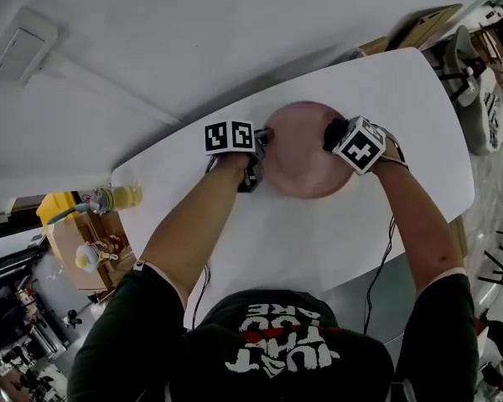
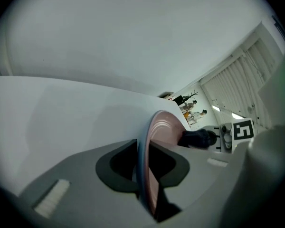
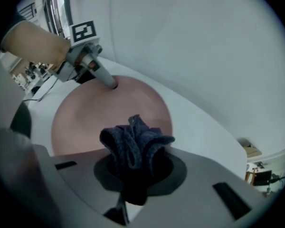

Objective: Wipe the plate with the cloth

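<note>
Nearest the lens in my right gripper view, the dark cloth [image 3: 135,141] is bunching up out of my right gripper [image 3: 135,175]. Its jaws are clenching on the lower folds, so a loose tuft is standing proud of the tips. Just beyond that tuft the pink plate [image 3: 90,115] is spreading away, with its near edge lying under the cloth. I am not able to tell whether the fabric is pressing on the plate or hanging a little above it.

From the head view I am seeing the same thing from above. The cloth is sitting over the plate's right rim, and the plate's whole open face is lying from there toward my left gripper [image 2: 142,170]. That gripper is clamping the plate's opposite rim, which is running edge-on between its two jaws. So it is steadying the plate on the white table [image 1: 419,115].

I am judging that the coming move is turning on this one direction. The face is lying across the plate from the cloth, toward my left hand. The stroke is therefore needing to run from the right rim inward over the middle, stopping short of the left jaws at the far rim. My right hand is the one nearer the plate's face, while the left is serving only as the clamp. Being round, the plate is offering no long axis, so only the line between my two grippers is mattering.
</note>
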Motion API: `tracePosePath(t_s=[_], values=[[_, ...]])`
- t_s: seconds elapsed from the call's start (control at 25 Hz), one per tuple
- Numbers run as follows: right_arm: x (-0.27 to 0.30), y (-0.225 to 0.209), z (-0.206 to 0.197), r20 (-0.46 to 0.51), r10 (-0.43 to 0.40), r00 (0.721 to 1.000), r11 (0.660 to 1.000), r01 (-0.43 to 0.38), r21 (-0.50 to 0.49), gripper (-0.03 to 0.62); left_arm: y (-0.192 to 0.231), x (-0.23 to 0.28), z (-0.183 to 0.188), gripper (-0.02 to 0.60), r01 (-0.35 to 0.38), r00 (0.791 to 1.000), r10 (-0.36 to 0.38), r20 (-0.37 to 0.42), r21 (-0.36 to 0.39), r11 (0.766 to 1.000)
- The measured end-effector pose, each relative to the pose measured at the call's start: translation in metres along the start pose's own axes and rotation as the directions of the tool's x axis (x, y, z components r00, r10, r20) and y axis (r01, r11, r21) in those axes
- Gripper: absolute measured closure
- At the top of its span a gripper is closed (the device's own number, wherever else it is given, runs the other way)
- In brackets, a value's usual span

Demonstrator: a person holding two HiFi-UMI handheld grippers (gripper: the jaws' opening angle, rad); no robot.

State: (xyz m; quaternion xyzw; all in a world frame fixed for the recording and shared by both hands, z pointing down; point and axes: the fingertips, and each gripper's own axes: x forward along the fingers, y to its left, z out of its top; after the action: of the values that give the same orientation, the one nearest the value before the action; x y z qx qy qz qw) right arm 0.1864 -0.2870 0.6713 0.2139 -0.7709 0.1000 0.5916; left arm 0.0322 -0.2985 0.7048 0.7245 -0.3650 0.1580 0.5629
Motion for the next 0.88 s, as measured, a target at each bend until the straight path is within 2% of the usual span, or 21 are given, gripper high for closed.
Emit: tracePosePath(t_s=[0.08,0.2,0.28,0.4,0.48,0.6,0.72,0.88], values=[[-0.006,0.024,-0.019,-0.064,0.123,0.99,0.992,-0.123,0.002,0.549,0.0,0.0,0.001,0.526,-0.002,1.0,0.002,0.01,-0.011,1.0],[-0.015,0.067,-0.026,-0.079,0.283,0.956,0.959,-0.285,-0.009,0.549,0.0,0.0,0.001,0.525,-0.008,1.0,0.009,0.021,-0.015,1.0],[-0.017,0.096,-0.02,-0.068,0.352,0.933,0.934,-0.355,-0.039,0.549,0.0,0.0,0.001,0.523,-0.014,1.0,0.015,0.025,-0.013,1.0],[-0.013,0.135,-0.001,-0.033,0.411,0.911,0.906,-0.412,-0.091,0.549,0.0,0.0,0.001,0.52,-0.015,0.999,0.016,0.034,-0.021,1.0],[-0.007,0.154,0.02,0.011,0.433,0.902,0.896,-0.428,-0.118,0.549,0.001,0.0,0.002,0.52,-0.014,0.999,0.015,0.039,-0.027,1.0],[0.002,0.168,0.053,0.092,0.428,0.899,0.9,-0.414,-0.137,0.549,0.001,-0.001,0.002,0.519,-0.013,0.999,0.014,0.042,-0.034,0.999],[0.011,0.167,0.082,0.161,0.388,0.908,0.919,-0.367,-0.147,0.549,0.001,-0.001,0.002,0.518,-0.005,0.999,0.007,0.037,-0.04,0.999],[0.025,0.149,0.112,0.248,0.312,0.917,0.95,-0.295,-0.105,0.549,0.0,0.0,0.002,0.518,0.004,1.0,-0.003,0.029,-0.039,0.999]])
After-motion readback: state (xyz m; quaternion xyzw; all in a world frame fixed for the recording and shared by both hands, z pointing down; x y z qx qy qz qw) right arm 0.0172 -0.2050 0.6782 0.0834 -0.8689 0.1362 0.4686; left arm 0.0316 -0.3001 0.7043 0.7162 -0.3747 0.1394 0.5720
